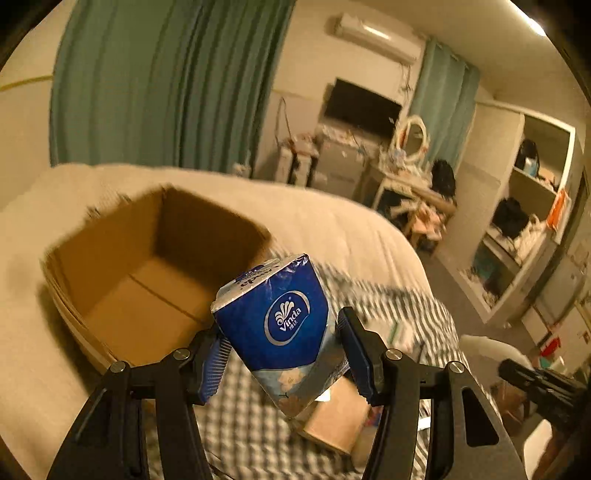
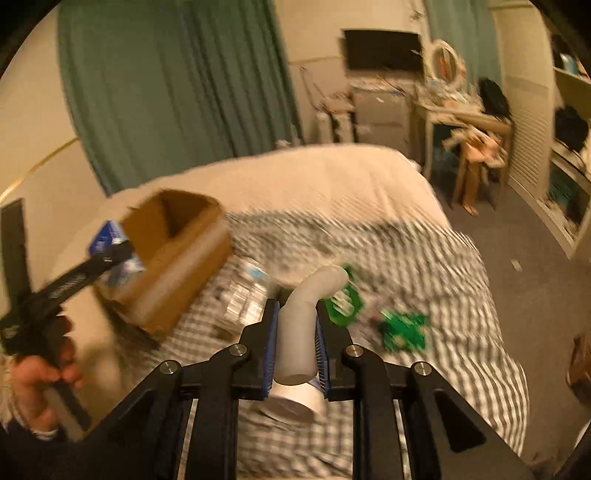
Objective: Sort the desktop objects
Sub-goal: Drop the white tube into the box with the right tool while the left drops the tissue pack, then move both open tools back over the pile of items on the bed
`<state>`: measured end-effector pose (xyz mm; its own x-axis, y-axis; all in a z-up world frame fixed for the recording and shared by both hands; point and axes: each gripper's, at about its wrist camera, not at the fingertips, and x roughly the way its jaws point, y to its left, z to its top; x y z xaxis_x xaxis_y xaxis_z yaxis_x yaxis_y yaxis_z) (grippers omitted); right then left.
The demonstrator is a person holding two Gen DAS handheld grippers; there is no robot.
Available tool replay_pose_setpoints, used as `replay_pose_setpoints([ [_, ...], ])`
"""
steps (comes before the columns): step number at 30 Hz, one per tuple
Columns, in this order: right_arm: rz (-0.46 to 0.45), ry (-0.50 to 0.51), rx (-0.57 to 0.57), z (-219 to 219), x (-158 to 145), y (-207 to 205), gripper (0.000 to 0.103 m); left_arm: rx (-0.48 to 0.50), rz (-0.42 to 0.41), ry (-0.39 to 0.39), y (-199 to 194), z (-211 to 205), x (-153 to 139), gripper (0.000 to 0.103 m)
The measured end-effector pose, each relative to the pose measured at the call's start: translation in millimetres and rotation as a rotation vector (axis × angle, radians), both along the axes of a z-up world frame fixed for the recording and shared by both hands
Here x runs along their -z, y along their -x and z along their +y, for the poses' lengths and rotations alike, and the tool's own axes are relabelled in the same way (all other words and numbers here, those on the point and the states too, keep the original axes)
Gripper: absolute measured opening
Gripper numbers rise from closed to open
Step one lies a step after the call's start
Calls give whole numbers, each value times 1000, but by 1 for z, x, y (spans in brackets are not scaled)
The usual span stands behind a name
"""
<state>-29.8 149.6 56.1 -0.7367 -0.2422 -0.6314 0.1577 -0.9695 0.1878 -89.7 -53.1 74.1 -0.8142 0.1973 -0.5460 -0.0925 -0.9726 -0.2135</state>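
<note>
Your left gripper (image 1: 284, 356), bottom centre of the left wrist view: matte black linkage arms, four silver round pivot screws, blue ribbed pads on the fingers (image 1: 213, 363). Your right gripper (image 2: 295, 352), bottom centre of the right wrist view: same build, black arms with triangular cutouts, four silver screws, blue ribbed pads. At far left of that view, your left hand (image 2: 40, 373) wraps a black handle; small white lettering on the arm, blurred. Dark sleeve cuff at lower left.

dim warm yellow indoor light | ceiling lamp (image 1: 532, 24) glares at top right | bed (image 2: 369, 236) smeared by motion blur | fisheye bending, black corners
</note>
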Motion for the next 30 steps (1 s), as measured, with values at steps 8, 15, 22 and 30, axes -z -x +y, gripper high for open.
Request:
replay_pose_setpoints([
  [8, 11, 47, -232, -122, -35, 68, 17, -111, 26, -36, 42, -91, -13, 58],
  [15, -49, 66, -287, -209, 4, 150, 17, -146, -39, -47, 74, -129, 25, 58],
  [22, -13, 69, -216, -216, 1, 166, 60, -137, -109, -49, 76, -120, 48, 101],
  [30, 13, 76, -126, -148, -25, 117, 60, -159, -128, -56, 49, -112, 35, 101],
])
